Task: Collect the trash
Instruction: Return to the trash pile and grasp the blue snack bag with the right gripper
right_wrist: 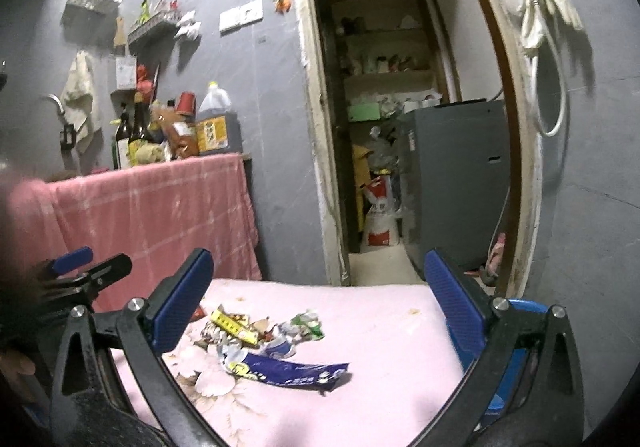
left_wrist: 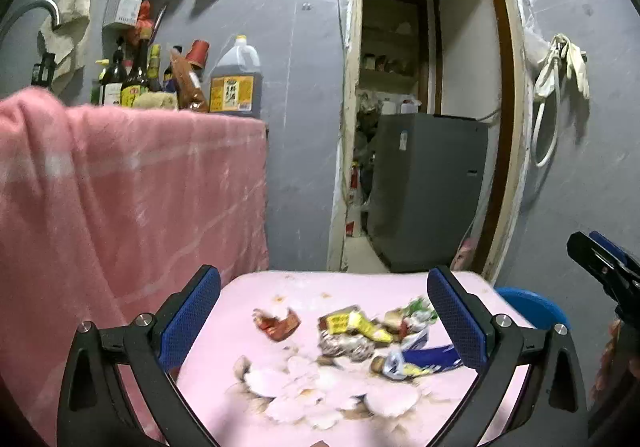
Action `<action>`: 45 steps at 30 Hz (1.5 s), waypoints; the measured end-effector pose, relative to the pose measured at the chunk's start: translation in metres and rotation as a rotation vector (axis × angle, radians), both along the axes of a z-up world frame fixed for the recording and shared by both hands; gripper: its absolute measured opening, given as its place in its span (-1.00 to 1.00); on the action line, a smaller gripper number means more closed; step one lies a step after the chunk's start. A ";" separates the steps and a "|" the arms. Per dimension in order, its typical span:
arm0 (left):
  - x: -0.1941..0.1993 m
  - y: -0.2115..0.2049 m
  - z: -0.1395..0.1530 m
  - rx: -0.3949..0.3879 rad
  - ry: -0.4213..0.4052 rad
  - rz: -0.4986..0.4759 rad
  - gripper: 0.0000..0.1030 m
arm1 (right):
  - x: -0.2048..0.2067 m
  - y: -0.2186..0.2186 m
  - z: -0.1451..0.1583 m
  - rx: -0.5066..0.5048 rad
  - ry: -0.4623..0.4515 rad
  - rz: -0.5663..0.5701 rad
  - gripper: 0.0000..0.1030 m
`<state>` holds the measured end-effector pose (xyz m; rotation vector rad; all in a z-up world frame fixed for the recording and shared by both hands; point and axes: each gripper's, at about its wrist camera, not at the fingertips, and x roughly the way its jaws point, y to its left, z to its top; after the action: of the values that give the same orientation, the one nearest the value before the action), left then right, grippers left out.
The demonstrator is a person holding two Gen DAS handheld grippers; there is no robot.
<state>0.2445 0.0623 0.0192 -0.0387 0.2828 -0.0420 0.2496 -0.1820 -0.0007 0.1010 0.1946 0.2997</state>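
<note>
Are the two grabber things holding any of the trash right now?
No. The left gripper and right gripper are both wide open and empty. The wrappers lie untouched on the pink table.

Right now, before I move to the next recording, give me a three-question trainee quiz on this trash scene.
1. True or false: the left tool is shut on a wrapper.
2. Which wrapper lies nearest the right tool? A) red wrapper B) long blue wrapper C) green wrapper
3. Fill in: the trash pile sits on a pink ____ with a flower print.

Key:
1. False; both tools stand open and empty.
2. B, the long blue wrapper, ahead of the green wrapper; the red wrapper lies to the left.
3. Tablecloth.
</note>
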 end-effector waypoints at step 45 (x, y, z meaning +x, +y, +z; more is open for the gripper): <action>0.136 0.014 -0.082 -0.198 0.605 -0.225 0.21 | 0.096 0.015 -0.118 -0.029 0.617 0.157 -0.44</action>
<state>0.3808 0.0767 -0.0630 -0.2187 0.8866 -0.2846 0.3458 -0.1673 -0.1191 0.1485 0.8215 0.4168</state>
